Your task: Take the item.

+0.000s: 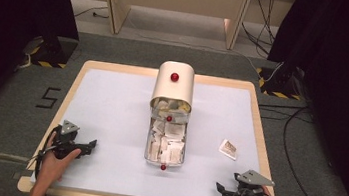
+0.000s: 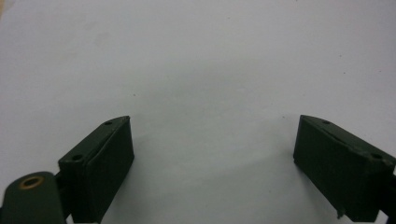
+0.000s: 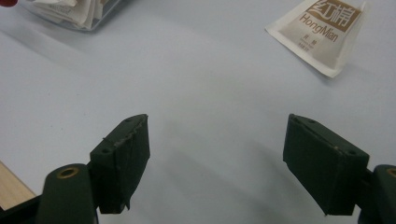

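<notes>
A cream metal box (image 1: 173, 90) with a red knob stands mid-table, its clear drawer (image 1: 165, 145) pulled out toward me and full of white sachets. One loose sachet (image 1: 228, 148) printed "HongMian" lies on the white mat right of the drawer; the same sachet (image 3: 324, 32) sits ahead and right of the right jaws. My left gripper (image 1: 87, 146) rests at the front left, open, with bare mat between its jaws (image 2: 212, 158). My right gripper (image 1: 221, 189) rests at the front right, open and empty (image 3: 215, 158).
The white mat (image 1: 111, 105) covers a wooden table (image 1: 257, 103). The drawer's corner (image 3: 79, 14) shows at the top left of the right gripper view. Cables (image 1: 301, 159) run over the floor right of the table.
</notes>
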Available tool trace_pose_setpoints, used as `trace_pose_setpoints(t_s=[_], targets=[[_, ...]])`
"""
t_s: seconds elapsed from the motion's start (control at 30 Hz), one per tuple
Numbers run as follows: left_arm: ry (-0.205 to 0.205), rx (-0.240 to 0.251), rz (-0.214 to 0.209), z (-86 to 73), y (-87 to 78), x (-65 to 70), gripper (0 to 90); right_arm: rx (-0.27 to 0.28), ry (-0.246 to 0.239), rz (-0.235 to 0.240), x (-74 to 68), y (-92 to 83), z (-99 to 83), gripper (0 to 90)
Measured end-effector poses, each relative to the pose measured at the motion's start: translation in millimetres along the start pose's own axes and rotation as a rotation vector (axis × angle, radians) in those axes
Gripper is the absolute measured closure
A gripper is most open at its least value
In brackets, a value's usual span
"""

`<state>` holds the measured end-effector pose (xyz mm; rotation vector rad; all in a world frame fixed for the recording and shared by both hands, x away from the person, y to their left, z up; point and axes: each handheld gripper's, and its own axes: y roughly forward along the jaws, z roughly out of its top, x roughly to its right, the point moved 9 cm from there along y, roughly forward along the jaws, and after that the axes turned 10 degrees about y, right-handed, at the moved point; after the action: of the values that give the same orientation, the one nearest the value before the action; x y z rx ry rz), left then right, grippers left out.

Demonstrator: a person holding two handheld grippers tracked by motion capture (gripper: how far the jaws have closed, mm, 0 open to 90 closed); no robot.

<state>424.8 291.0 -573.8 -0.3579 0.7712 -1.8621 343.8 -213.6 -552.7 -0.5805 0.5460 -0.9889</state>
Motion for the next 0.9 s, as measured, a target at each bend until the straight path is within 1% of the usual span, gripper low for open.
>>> trace_pose_setpoints(t_s=[0.27,0.6,0.9], targets=[[0.000,0.000,0.001,0.0,0.0,0.0,11.3,-0.013,0.001,0.020,-5.8,-2.4,-7.6,23.5],[0.003,-0.002,0.000,-0.2,-0.2,-0.1,11.3,-0.021,0.002,0.026,-9.0,-4.6,-13.8,23.8],[0.003,-0.002,0.001,-0.2,-0.2,-0.1,11.3,-0.031,-0.015,0.030,-9.8,-6.0,-18.8,23.9]])
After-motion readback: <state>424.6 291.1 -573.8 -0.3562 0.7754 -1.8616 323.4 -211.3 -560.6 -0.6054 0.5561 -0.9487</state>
